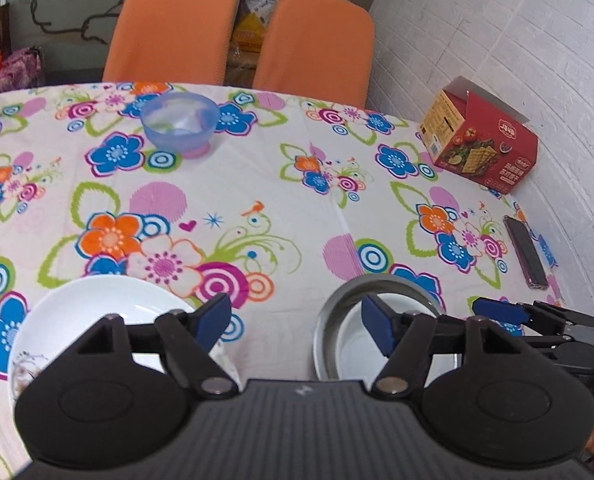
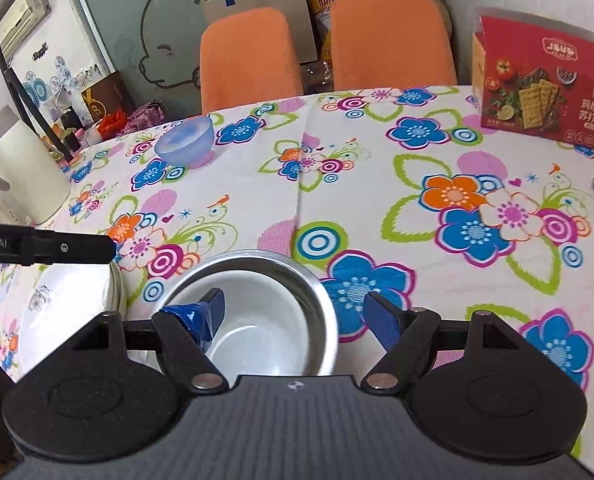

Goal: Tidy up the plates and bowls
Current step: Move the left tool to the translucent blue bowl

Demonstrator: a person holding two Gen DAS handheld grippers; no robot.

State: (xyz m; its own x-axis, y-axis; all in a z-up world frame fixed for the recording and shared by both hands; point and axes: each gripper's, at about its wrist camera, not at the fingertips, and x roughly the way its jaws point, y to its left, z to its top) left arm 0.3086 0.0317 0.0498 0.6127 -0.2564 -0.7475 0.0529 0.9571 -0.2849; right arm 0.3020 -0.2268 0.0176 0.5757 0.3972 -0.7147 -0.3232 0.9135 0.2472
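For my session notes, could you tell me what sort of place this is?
Probably a home dining area: a table with a floral tablecloth, two orange chairs and a cracker box.

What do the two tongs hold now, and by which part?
Nothing is held. The left tongs and the right tongs are both open above the table, near the white plate and the steel bowl.

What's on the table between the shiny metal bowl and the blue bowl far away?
Nothing but flowery tablecloth. In the right wrist view, the stretch from the metal bowl to the blue bowl is bare.
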